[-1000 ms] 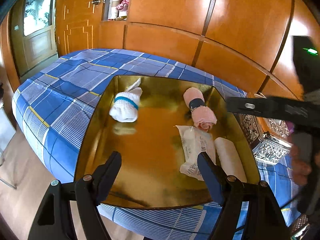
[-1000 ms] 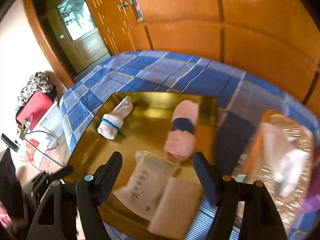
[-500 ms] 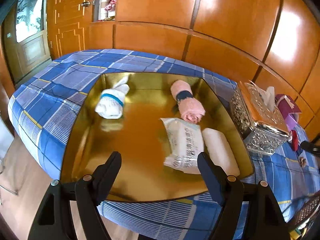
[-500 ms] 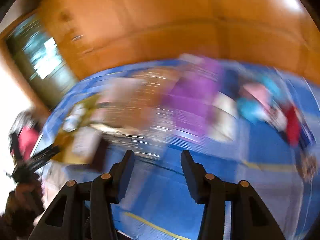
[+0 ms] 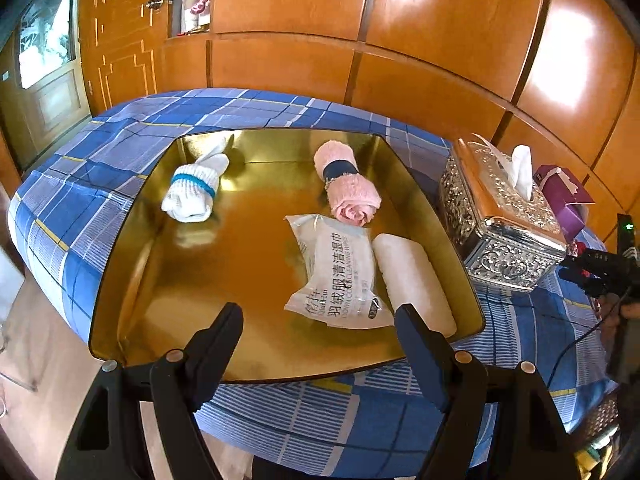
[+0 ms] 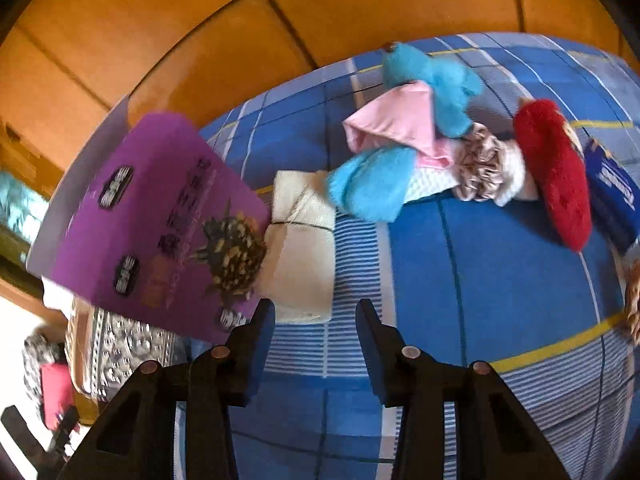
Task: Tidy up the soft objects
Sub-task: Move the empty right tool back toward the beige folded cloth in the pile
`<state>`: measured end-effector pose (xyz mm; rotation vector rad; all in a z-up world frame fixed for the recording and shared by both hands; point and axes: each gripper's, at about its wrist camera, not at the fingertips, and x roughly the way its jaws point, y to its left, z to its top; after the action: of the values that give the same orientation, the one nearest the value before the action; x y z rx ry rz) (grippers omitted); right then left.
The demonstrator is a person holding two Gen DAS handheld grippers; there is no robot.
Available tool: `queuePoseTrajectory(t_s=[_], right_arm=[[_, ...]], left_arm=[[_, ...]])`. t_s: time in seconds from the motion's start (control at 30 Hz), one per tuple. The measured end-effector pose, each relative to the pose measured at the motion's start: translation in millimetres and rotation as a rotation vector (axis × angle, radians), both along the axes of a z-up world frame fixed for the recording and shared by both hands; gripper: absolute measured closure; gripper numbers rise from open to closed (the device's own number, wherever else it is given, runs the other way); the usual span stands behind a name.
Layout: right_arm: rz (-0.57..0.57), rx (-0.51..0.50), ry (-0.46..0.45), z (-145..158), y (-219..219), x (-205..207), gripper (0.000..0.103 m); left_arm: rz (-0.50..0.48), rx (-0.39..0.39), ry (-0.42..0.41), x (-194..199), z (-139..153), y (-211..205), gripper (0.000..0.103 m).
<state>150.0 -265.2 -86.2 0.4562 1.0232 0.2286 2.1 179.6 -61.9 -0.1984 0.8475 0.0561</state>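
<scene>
Glossy orange wood-panelled wall (image 5: 420, 40), panelled door (image 5: 116, 40), blue checked tablecloth (image 5: 100, 152).

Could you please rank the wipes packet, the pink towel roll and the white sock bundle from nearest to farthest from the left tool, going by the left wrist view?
1. Wipes packet, just ahead of the left tool, towards its right.
2. Pink towel roll, beyond the packet.
3. White sock bundle, far left of the tray.

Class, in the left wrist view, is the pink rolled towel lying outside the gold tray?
No, the pink rolled towel lies inside the gold tray.
</scene>
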Motion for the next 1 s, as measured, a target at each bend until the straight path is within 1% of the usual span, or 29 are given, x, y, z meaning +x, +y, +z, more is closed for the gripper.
queuePoseTrajectory(t_s=[0.17,0.27,0.37,0.4,0.43,0.47,0.5,0.53,0.57,0.63,0.73,0.83,0.87,0.93,0.97,1.0], right_arm=[[0.105,-0.195,-0.078,8,25,-9,0.061],[0.114,-0.275,-0.105,8,37,-2,0.061],[0.121,-0.315,-0.112,4,40,13,0.061],[0.121,-0.319,-0.113,4,42,16,0.065],[0.127,-0.322,-0.115,3,43,19,0.072],[0.129,-0.336,-0.12,3,45,21,0.084],[0.117,-0.351,-0.13,6,45,25,0.086],[0.107,-0.344,-0.14,8,44,23,0.093],[0.094,-0.337,-0.147,13,41,21,0.096],[0.078,-0.344,-0.16,18,33,13,0.097],[0.097,-0.347,-0.141,26,26,-4,0.097],[0.124,-0.333,-0.073,24,19,-25,0.097],[0.134,-0.333,-0.057,22,17,-32,0.096],[0.16,-0.311,-0.031,18,13,-44,0.089],[0.173,-0.293,-0.028,16,10,-49,0.076],[0.173,-0.284,-0.031,15,9,-53,0.068]], left_arm=[[0.007,-0.004,0.008,4,-1,2,0.024],[0.0,-0.008,0.016,6,-4,-1,0.024],[-0.009,-0.004,0.027,6,-6,-5,0.024],[-0.009,-0.004,0.027,6,-6,-5,0.024],[-0.007,-0.006,0.028,6,-6,-5,0.024],[-0.007,-0.008,0.03,6,-6,-5,0.024],[-0.009,-0.008,0.031,6,-6,-5,0.024],[-0.012,-0.007,0.031,6,-6,-6,0.024],[-0.015,-0.006,0.03,6,-6,-7,0.024],[-0.023,-0.006,0.025,6,-5,-8,0.024],[-0.037,-0.01,0.023,7,-5,-11,0.024],[-0.053,-0.017,0.021,8,-5,-15,0.024],[-0.058,-0.018,0.02,8,-6,-16,0.024],[-0.071,-0.019,0.018,8,-6,-19,0.024],[-0.078,-0.02,0.017,8,-5,-21,0.024],[-0.083,-0.019,0.015,7,-5,-22,0.024]])
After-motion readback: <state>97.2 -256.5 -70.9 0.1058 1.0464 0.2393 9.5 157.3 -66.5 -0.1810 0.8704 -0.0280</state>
